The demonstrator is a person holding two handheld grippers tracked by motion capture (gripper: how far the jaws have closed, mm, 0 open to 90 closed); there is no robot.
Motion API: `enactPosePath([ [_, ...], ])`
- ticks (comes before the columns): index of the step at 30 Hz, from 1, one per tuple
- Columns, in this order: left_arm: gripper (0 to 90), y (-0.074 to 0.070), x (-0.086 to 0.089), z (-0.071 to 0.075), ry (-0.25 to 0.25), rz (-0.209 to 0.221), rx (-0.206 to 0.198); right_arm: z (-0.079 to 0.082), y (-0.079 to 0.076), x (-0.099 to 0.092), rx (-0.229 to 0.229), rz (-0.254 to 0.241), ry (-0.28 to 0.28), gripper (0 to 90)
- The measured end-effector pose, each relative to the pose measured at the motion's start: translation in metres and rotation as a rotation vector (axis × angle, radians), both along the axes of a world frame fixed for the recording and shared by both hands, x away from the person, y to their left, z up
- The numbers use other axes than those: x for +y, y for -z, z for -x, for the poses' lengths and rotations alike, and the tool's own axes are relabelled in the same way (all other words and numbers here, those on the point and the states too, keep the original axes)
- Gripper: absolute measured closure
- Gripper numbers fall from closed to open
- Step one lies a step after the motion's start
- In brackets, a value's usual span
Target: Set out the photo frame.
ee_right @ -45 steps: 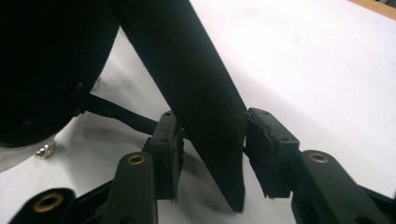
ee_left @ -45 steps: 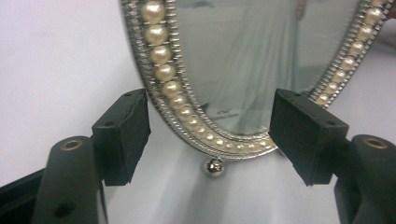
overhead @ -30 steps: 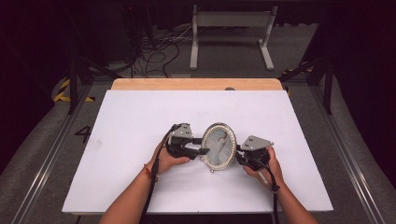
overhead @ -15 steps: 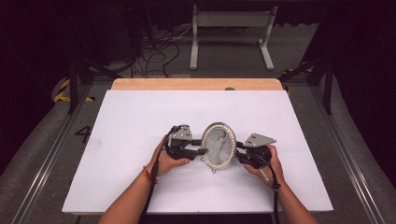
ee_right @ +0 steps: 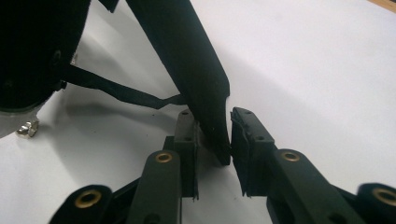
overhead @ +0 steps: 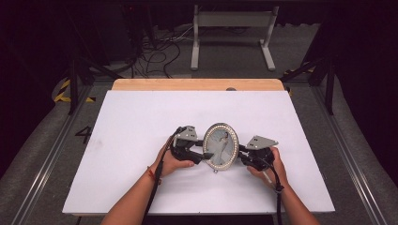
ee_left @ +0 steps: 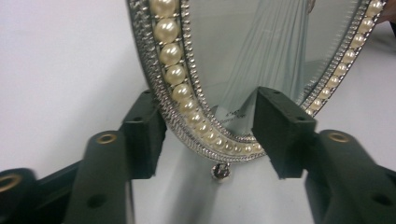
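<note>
Oval frame (overhead: 220,146) stands upright at lower centre of the high view, on the white table (overhead: 141,122). Left gripper (ee_left: 210,133): jaws have just been opening, spread either side of the pearl rim (ee_left: 175,77), pads clear of it. Right gripper (ee_right: 215,135): pinching the black back stand (ee_right: 196,70). Judged: stand looks swung out and the frame set upright; what's left is letting go and checking it stands alone.
</note>
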State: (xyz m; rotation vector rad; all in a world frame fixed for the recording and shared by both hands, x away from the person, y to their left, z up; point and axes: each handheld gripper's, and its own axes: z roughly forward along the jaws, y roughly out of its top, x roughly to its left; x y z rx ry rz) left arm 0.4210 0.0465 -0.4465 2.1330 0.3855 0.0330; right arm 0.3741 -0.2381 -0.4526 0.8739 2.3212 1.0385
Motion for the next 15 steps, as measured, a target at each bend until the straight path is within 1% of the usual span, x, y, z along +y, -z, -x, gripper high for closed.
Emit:
enactPosePath([
  [2,55.8,-0.0004,0.0015,-0.0005,-0.001,0.003,-0.001,-0.0002,0.0014,0.0009,0.000,0.010,0.007,74.9],
  [3,58.8,-0.0006,0.0026,0.0002,-0.008,-0.003,0.001,-0.0006,0.0020,0.0011,0.001,0.007,0.004,75.9],
  [5,58.9,-0.0002,0.0036,-0.0006,-0.004,-0.012,0.002,-0.0009,0.0023,0.0013,0.000,0.007,0.004,76.2],
  [10,59.3,-0.0001,0.0037,-0.0003,-0.002,-0.015,0.001,-0.0014,0.0027,0.0044,-0.007,0.016,0.008,76.3],
  [14,61.5,-0.0009,0.0055,0.0029,-0.012,-0.020,0.001,-0.0025,0.0042,0.0070,-0.017,0.027,0.025,76.4],
  [15,61.9,-0.0004,0.0072,0.0041,-0.020,-0.028,0.002,-0.0029,0.0045,0.0075,-0.021,0.029,0.028,76.4],
])
